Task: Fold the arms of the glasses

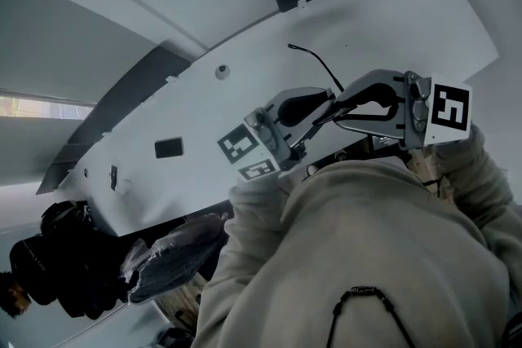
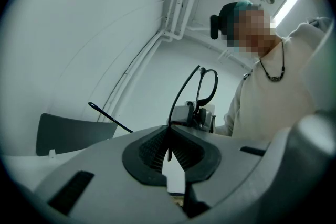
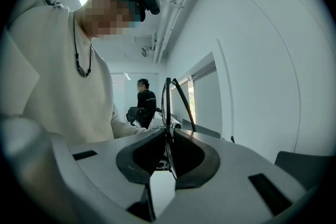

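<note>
Head view puts the left gripper (image 1: 303,112) at the left, with the glasses (image 2: 199,89) held in the air between its fingertips and those of the right gripper (image 1: 338,108). In the left gripper view the fingers are pressed together on one thin arm (image 2: 181,97), which rises out of the pads and curves away beyond the tips towards the frame. The other arm (image 2: 110,117) sticks out unfolded, off to the left of those fingers and touching nothing.

The hold on that arm is my main worry. It is a narrow, smooth wire in ribbed pads, so any roll of the wrist could let it slide or spin, and the fold would then stall part-way.

Further right, the right gripper view shows its fingers clamped on the edge of the rim (image 3: 166,107), which stands upright just past the tips. If the two grippers swing out of line with the hinge, the force probably goes into bending the arm or twisting the frame. A harder squeeze on the rim could stress the lens. If either grip loosens, the glasses drop, since nothing supports them below the fingers.
</note>
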`<state>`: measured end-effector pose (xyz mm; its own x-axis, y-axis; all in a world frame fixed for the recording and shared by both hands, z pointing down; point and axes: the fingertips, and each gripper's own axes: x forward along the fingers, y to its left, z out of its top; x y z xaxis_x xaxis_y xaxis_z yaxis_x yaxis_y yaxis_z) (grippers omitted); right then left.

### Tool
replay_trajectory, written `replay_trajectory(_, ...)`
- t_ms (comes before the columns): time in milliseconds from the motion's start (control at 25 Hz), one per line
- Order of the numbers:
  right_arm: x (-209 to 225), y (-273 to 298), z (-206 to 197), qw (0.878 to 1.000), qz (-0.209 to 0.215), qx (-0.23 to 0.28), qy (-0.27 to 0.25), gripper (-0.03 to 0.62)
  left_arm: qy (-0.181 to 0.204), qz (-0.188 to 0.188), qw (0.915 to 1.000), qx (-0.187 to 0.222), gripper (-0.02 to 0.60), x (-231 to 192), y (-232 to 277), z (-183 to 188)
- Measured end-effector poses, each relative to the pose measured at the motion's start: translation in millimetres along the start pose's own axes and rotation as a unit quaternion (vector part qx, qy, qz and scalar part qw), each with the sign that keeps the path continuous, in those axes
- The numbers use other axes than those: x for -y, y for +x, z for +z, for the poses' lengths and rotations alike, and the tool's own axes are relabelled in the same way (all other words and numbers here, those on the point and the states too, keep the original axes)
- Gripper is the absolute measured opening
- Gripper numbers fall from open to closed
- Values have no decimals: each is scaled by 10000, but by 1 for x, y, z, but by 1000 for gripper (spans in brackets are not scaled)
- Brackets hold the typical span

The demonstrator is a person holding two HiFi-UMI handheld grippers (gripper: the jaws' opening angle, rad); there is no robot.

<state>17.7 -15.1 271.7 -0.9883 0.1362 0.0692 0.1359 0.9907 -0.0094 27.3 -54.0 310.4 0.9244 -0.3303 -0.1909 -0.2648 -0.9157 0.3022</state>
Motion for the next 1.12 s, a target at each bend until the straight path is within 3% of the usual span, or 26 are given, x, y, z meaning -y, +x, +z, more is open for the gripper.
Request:
replay_trajectory(560, 1, 1, -1, 10000, -2, -18, -50, 61, -37, -96, 9999, -38, 17, 0, 2, -3)
replay_trajectory(800, 3, 0, -5, 10000, -67, -52, 11, 61, 32, 113, 9999, 84, 17, -5, 0, -1)
replay_trajectory(1120, 4, -2, -3, 10000, -57, 21, 20, 61, -360, 598, 9967, 409, 18, -33, -22, 1)
